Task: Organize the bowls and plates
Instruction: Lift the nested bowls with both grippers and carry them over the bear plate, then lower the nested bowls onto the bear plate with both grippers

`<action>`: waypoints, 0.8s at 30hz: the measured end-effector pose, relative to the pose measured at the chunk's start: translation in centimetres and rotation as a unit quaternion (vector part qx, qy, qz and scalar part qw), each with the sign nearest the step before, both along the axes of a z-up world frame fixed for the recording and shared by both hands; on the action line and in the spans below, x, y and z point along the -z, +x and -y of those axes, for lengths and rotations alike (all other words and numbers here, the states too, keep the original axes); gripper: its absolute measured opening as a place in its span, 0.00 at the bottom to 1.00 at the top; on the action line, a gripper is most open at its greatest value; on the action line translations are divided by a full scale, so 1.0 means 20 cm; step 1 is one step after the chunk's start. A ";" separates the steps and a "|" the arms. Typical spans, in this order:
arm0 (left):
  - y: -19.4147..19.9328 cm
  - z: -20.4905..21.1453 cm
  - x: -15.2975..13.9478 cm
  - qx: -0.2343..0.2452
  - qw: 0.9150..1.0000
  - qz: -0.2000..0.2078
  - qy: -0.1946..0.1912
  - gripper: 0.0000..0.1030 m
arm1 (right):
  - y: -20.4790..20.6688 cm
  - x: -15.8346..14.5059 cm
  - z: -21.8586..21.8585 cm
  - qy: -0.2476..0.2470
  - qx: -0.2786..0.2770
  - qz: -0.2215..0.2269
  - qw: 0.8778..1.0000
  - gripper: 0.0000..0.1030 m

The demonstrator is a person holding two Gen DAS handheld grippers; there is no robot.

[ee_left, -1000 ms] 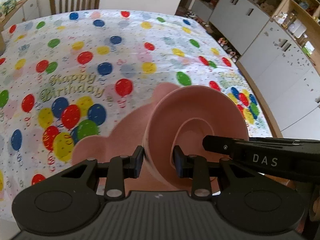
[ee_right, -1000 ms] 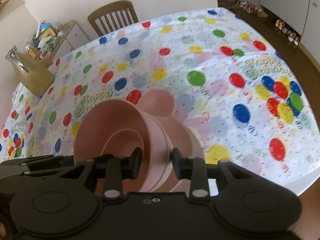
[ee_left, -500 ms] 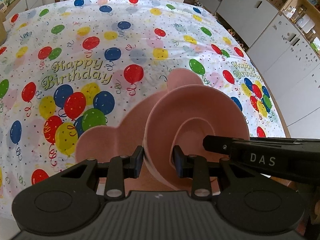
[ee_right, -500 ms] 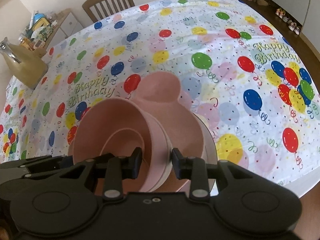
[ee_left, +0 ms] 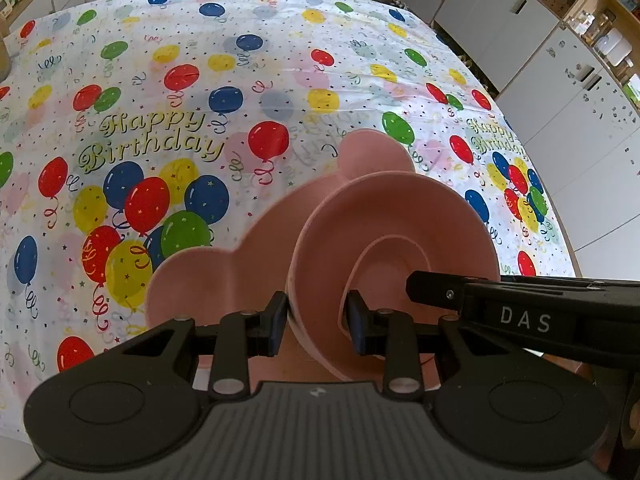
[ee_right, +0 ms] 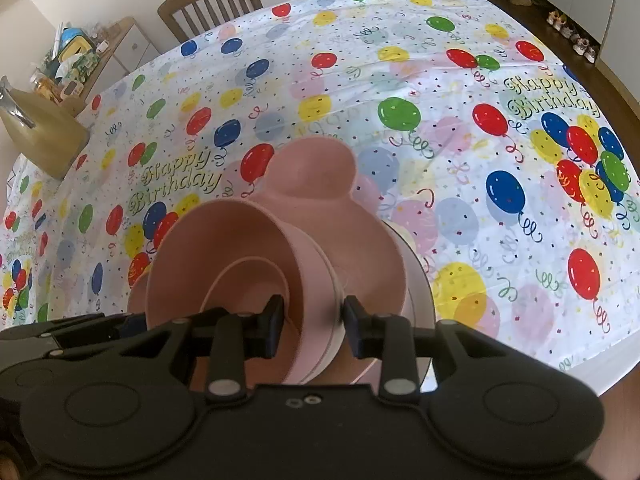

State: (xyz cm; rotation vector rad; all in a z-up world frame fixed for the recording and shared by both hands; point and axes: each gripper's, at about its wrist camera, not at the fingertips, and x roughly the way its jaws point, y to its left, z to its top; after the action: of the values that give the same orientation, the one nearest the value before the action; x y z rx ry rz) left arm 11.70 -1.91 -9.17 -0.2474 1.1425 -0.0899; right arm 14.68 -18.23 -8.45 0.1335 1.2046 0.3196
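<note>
The worktop (ee_left: 280, 80) fills both views under a balloon-print cloth (ee_right: 460, 128), with a chair (ee_right: 208, 4) at about 11 o'clock in the right wrist view and white cupboards (ee_left: 560, 92) at 2 o'clock in the left wrist view. A tan jug (ee_right: 44, 132) stands at the worktop's edge at 9 o'clock in the right view. Near the bottom centre of each view lies a pink plate (ee_left: 192, 280) with rounded ears, and over it a pink bowl (ee_left: 400, 224) sits tilted on edge — whether it touches the plate I cannot tell. The left hand-held gripper (ee_left: 316, 326) is clamped across the bowl's wall at 6 o'clock, one pad inside, one outside. The right hand-held gripper (ee_right: 314, 328) pinches the opposite wall the same way.
</note>
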 end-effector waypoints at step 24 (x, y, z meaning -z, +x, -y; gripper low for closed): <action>-0.06 0.02 -0.08 0.002 0.999 0.037 0.020 0.30 | -0.04 -0.08 0.02 0.003 -0.021 0.032 0.999 0.37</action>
State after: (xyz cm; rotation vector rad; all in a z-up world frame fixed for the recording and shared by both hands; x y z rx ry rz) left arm 10.41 -2.35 -7.63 -0.2048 1.0702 -0.0789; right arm 13.85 -18.69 -6.84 0.1021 1.1433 0.3625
